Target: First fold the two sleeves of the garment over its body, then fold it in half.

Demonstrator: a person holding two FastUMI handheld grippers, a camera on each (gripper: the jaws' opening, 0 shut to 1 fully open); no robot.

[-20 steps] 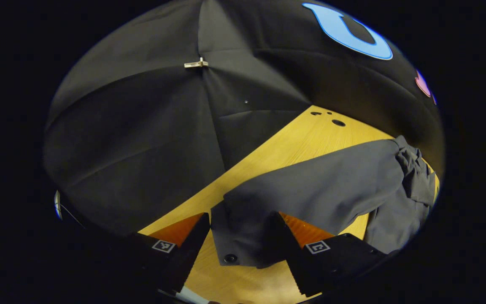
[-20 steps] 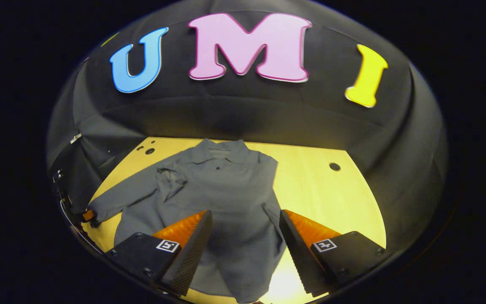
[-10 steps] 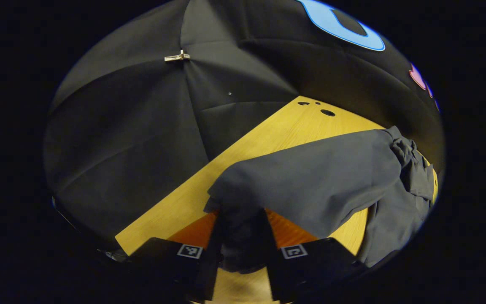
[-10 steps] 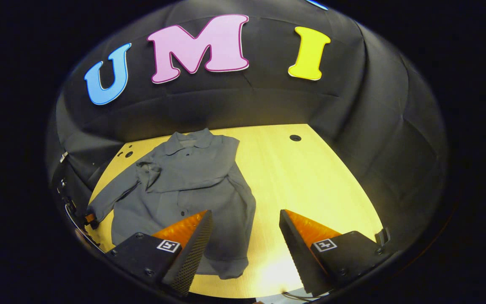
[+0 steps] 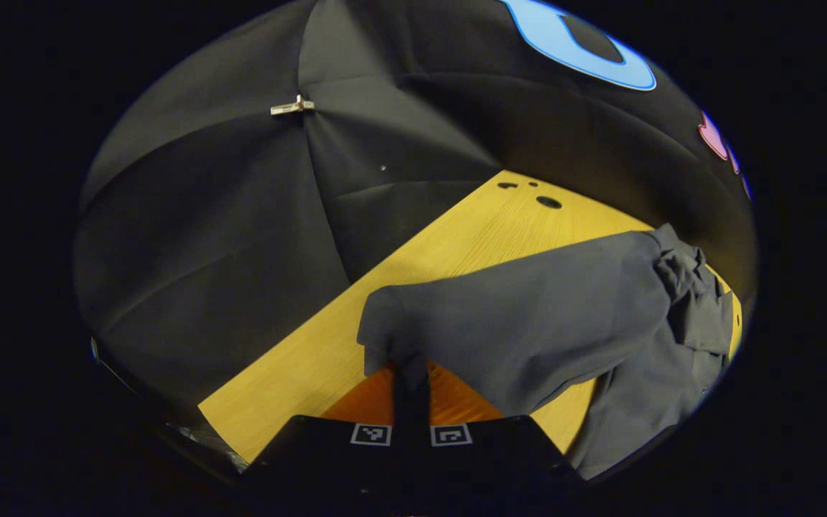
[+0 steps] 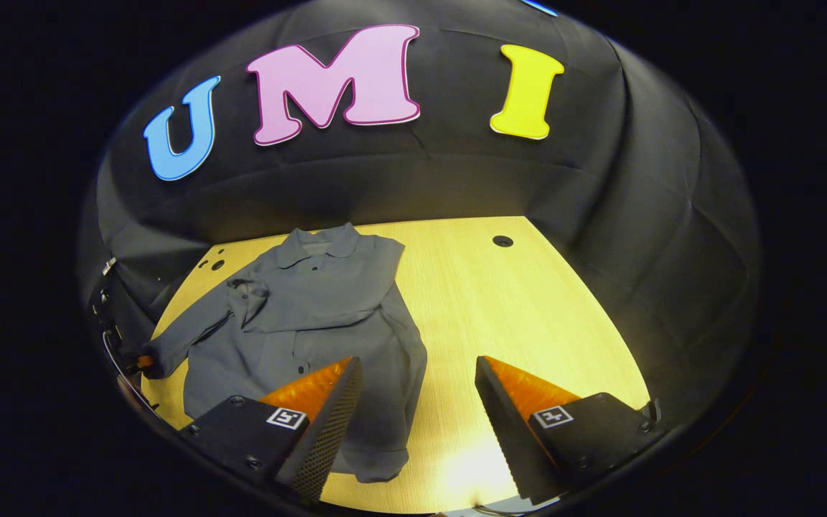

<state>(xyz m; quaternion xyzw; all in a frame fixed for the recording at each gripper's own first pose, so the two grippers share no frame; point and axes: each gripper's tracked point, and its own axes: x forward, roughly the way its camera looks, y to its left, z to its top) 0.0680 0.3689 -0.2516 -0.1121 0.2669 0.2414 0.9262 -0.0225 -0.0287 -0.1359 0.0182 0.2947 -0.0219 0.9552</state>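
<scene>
Two tongs are at work: the left tongs [image 5: 410,391] are clenched on the cuff of the grey long-sleeved shirt [image 6: 313,316], which lies collar-far on the yellow wooden desk [image 6: 528,316]. That sleeve [image 5: 528,316] runs from the cuff rightward toward the body. The other sleeve seems already folded across. The right tongs [image 6: 417,409] hover released near the hem.

A staged recording booth: black cloth walls [image 6: 643,215] (clipped together) enclose a bare wooden table [image 6: 528,301].
</scene>
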